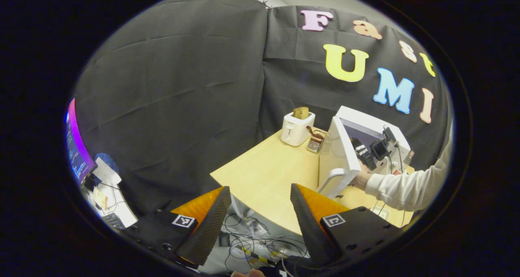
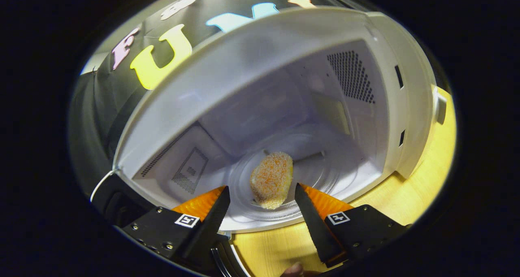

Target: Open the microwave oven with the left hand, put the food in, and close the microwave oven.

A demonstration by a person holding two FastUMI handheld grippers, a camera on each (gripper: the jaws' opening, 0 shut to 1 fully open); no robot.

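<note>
Right gripper view: jaws wide, empty.

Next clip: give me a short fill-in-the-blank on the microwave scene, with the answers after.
1. The microwave door stands ____.
2. The breaded food lies on the ____ inside the oven.
3. The right gripper has its jaws ____, free of the food.
4. On the table, bread sticks up from the white ____.

Answers: open; turntable; open; toaster
</note>
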